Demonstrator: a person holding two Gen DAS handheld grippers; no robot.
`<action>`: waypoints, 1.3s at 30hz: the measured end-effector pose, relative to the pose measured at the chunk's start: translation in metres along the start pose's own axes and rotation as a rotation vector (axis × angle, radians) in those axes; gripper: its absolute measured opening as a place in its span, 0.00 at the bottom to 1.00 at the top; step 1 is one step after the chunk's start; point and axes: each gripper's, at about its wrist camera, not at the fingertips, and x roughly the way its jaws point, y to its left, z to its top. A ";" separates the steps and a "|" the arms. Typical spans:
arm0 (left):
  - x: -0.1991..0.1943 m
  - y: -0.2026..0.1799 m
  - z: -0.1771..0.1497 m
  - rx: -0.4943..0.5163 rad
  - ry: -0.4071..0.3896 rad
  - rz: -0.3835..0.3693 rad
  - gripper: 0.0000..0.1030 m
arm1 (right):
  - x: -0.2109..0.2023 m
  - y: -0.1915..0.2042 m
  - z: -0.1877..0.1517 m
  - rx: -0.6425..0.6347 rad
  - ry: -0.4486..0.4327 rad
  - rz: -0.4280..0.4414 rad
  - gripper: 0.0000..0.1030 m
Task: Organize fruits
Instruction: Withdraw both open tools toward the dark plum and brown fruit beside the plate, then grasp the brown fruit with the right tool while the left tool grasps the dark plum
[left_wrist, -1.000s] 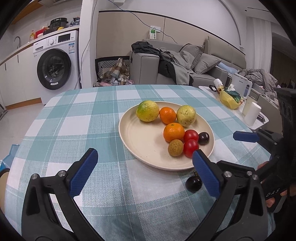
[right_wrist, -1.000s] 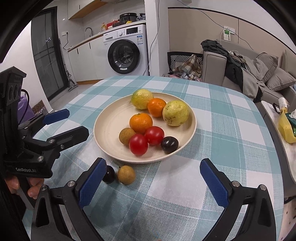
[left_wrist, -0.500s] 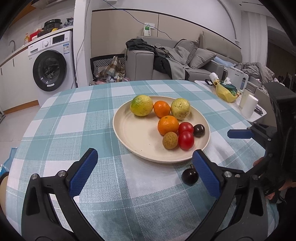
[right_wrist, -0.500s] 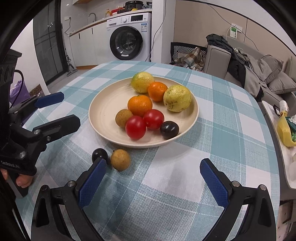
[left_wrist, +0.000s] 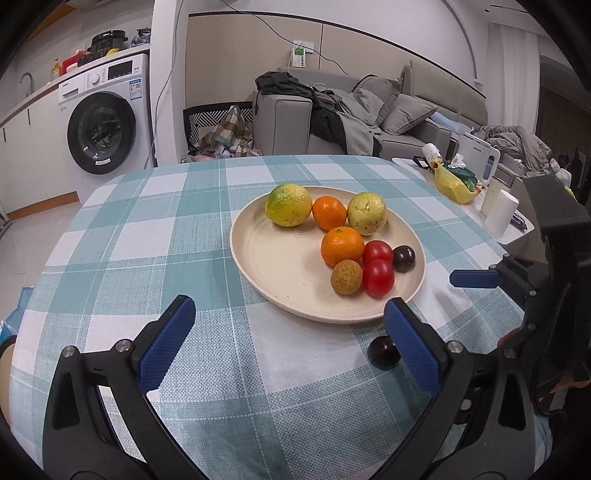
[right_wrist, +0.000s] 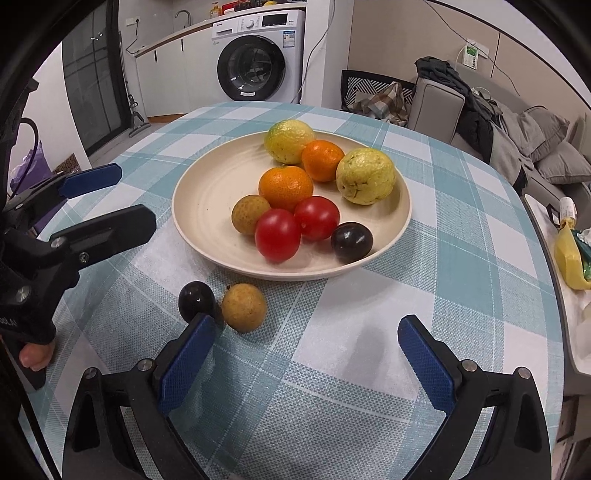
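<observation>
Beside the plate, a grape and longan lie touching; my left gripper and right gripper gape wide, empty.

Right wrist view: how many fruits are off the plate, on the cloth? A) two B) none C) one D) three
A: a dark grape and a tan longan sit side by side on the checked tablecloth, just short of the plate rim.

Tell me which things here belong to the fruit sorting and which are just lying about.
Job: round cream plate of fruit; loose dark round grape; loose tan round longan.
Lying about: yellow bag; white paper roll; white washing machine.
</observation>
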 end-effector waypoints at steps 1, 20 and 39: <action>0.000 0.001 0.000 -0.001 0.001 0.000 0.99 | -0.001 0.000 0.000 0.000 -0.004 0.006 0.98; 0.003 0.002 -0.001 -0.001 0.004 -0.003 0.99 | -0.006 0.009 0.003 -0.015 -0.034 0.114 0.33; 0.004 -0.005 -0.006 0.019 0.016 -0.040 0.99 | -0.016 0.016 0.000 -0.074 -0.048 0.143 0.24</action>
